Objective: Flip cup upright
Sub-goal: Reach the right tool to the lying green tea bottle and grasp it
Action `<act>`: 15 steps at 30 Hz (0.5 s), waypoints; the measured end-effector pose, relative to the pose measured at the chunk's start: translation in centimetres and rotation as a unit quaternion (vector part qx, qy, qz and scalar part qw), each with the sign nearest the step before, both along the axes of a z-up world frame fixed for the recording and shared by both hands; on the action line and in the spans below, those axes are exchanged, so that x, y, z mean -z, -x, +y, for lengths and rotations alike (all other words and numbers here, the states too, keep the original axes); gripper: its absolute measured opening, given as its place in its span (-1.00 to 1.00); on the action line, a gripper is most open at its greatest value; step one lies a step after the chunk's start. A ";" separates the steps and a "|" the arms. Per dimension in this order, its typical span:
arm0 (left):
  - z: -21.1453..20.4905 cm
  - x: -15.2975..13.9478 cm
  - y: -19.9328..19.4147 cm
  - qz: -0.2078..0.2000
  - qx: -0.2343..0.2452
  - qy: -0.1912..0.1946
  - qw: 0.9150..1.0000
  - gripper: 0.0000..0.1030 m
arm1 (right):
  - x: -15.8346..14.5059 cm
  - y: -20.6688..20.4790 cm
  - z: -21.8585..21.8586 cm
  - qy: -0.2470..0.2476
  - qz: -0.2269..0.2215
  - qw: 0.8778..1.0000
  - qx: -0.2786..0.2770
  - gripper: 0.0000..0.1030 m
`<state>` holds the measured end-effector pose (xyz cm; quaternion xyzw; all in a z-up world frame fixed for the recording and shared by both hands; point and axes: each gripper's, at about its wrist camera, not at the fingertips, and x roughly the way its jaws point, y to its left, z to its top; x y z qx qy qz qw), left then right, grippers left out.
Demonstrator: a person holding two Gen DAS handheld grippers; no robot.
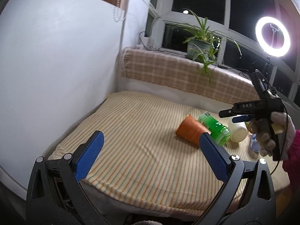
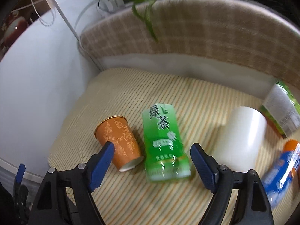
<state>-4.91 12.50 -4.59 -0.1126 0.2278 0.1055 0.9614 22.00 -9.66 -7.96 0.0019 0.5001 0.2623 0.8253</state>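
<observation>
An orange paper cup [image 1: 190, 131] [image 2: 118, 140] with a pale pattern lies on its side on the striped cushion [image 1: 140, 131]. Its white-lined end points toward the right wrist camera. My left gripper [image 1: 151, 153] is open and empty above the cushion's front, with the cup just beyond its right finger. My right gripper [image 2: 153, 155] is also open and empty. It hovers over the cup and a green bottle, with its left finger [image 2: 105, 159] overlapping the cup's side. In the left wrist view, a gloved hand holds the right gripper [image 1: 229, 117] above the bottles.
A green tea bottle [image 2: 163, 146] lies right beside the cup, then a white tub [image 2: 241, 136]. A blue and orange bottle [image 2: 281, 168] and a green box [image 2: 281, 108] lie at the right. A white wall [image 1: 56, 75] stands left, a checked backrest [image 1: 178, 75] behind, with a plant [image 1: 200, 43] and ring light [image 1: 272, 36].
</observation>
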 end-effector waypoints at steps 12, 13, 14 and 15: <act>2.9 0.8 0.3 0.004 -0.028 0.021 0.999 0.99 | 3.9 -4.4 2.4 0.059 0.063 0.996 0.001 0.47; 2.9 0.8 0.3 0.005 -0.028 0.022 0.999 0.99 | 4.2 -4.7 2.6 0.061 0.066 0.996 0.000 0.45; 2.9 0.8 0.2 0.005 -0.028 0.022 0.999 0.99 | 4.4 -4.8 2.7 0.065 0.068 0.996 -0.001 0.43; 2.9 0.8 0.1 0.006 -0.028 0.022 0.999 0.99 | 4.6 -4.9 2.7 0.070 0.069 0.995 -0.002 0.41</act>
